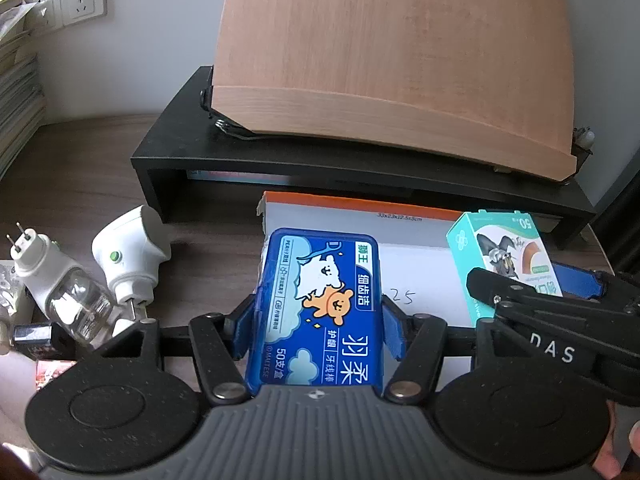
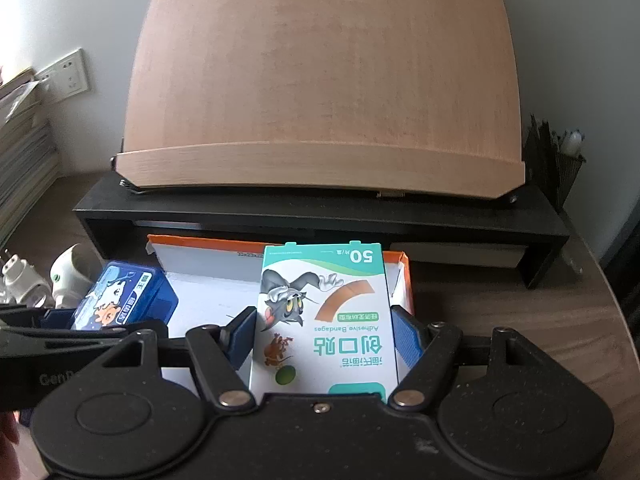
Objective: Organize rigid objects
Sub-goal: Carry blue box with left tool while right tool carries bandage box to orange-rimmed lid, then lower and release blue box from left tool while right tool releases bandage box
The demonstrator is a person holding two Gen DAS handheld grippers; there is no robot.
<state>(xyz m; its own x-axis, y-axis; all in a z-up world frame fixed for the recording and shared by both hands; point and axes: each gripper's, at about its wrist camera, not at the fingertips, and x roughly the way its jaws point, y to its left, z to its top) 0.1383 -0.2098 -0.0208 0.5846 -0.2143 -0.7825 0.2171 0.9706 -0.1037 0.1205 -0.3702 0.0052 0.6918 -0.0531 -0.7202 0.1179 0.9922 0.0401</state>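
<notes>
Blue floss box (image 1: 316,312) in left tool (image 1: 318,330) — tilted downward, over white tray (image 1: 424,268).

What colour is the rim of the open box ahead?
Orange rim on a white box, clearest in the right wrist view.

Floss case (image 1: 316,308) left of bandage box (image 2: 324,320), over tray (image 2: 208,288)

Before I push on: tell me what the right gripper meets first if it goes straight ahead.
Probably the white floor of the open box: the right gripper, holding the bandage box, points down into it. Depth is unclear.
</notes>
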